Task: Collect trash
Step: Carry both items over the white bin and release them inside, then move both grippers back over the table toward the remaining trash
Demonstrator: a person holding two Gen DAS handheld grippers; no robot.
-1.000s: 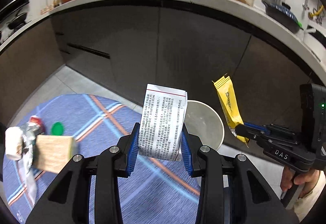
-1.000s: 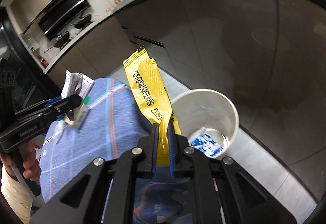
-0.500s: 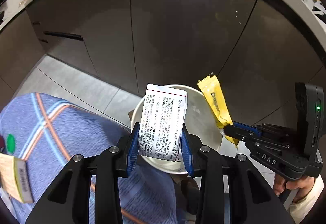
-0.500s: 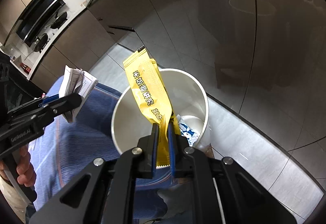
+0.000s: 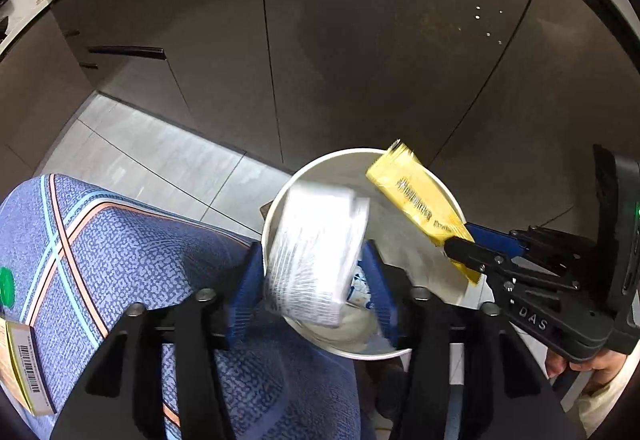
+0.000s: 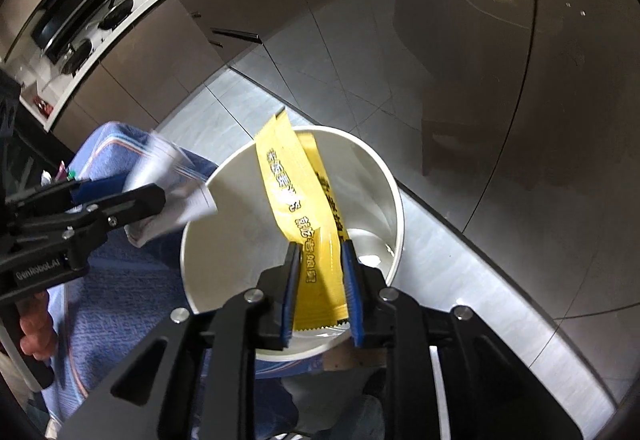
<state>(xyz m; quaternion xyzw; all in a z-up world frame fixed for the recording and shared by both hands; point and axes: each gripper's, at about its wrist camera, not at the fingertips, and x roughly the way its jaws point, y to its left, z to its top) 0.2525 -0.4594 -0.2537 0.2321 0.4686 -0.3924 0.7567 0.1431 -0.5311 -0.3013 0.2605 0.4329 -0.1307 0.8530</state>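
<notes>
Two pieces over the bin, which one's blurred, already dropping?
The white printed leaflet between the left tongs; the yellow wrapper looks sharp.

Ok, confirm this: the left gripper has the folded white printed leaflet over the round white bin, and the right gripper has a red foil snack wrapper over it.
One point is wrong: the foil snack wrapper at the right gripper is yellow, not red, as the right wrist view shows. The folded white printed leaflet is at the left gripper, over the round white bin.

Both wrist cameras look steeply down, close above the white bin (image 5: 362, 156) (image 6: 394, 192), which both views share.
</notes>
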